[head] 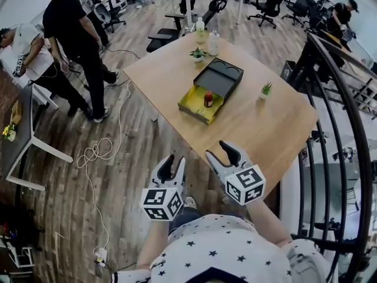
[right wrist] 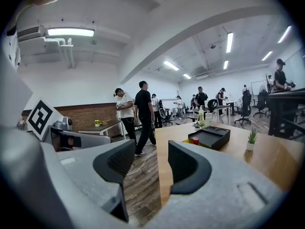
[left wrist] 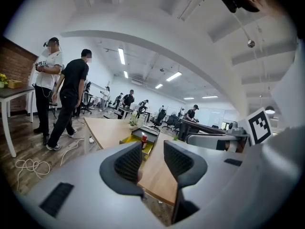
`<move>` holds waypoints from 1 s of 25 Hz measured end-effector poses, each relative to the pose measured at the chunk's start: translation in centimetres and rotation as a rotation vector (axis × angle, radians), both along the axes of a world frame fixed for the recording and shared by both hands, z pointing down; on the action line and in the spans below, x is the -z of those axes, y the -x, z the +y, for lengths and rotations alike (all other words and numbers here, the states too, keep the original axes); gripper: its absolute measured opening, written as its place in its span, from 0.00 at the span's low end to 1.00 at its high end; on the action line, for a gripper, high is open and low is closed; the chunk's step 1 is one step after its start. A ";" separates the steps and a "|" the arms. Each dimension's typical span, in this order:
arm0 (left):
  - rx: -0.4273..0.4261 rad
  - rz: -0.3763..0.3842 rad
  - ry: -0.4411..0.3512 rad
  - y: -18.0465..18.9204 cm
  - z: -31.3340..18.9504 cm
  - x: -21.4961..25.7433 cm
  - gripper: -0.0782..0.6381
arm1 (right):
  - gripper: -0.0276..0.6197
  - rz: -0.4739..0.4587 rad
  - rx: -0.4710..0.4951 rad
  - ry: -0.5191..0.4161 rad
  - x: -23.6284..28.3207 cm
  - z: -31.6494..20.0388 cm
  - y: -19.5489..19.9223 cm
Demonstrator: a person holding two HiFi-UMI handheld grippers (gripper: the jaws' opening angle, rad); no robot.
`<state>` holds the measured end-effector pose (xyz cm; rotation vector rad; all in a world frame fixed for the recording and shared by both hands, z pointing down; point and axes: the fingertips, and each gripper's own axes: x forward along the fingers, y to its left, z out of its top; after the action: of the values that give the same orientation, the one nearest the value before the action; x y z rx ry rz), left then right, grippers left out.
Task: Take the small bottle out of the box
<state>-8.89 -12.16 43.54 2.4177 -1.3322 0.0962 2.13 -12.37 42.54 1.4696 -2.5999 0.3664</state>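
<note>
A small bottle [head: 208,99] with a red cap stands upright in the yellow tray of an opened box [head: 194,106], whose black lid [head: 219,77] lies behind it on the wooden table [head: 265,128]. Both grippers hang in the air short of the table's near edge, far from the box. My left gripper [head: 172,164] is open with nothing between its fingers. My right gripper [head: 222,155] is open and empty too. Over the left gripper [left wrist: 152,154] I see the bottle [left wrist: 144,140] far ahead. Beyond the right gripper [right wrist: 151,159] the black lid [right wrist: 212,136] and the red cap [right wrist: 195,140] show.
Two larger bottles [head: 206,34] and a small potted plant [head: 198,53] stand at the table's far end, another plant [head: 266,89] at its right side. People [head: 76,34] stand at the left by a white desk [head: 26,128]. A cable [head: 100,152] lies on the floor. A black railing [head: 330,128] runs along the right.
</note>
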 end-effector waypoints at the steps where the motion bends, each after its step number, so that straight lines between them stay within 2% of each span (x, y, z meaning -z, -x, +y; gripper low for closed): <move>1: -0.006 -0.001 0.001 0.3 -0.9 0.0 0.30 | 0.35 0.000 -0.004 0.000 0.0 -0.9 0.3; 16: -0.099 -0.007 0.016 3.2 -12.5 -2.0 0.30 | 0.35 0.003 -0.082 0.010 -1.7 -11.8 3.4; 25: -0.139 -0.013 0.045 3.0 -16.7 -3.3 0.30 | 0.35 0.016 -0.131 0.021 -2.7 -16.1 2.6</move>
<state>-11.86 -28.85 46.83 2.4735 -1.1533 0.1773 -0.45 -28.48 45.27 1.6339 -2.4866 0.3936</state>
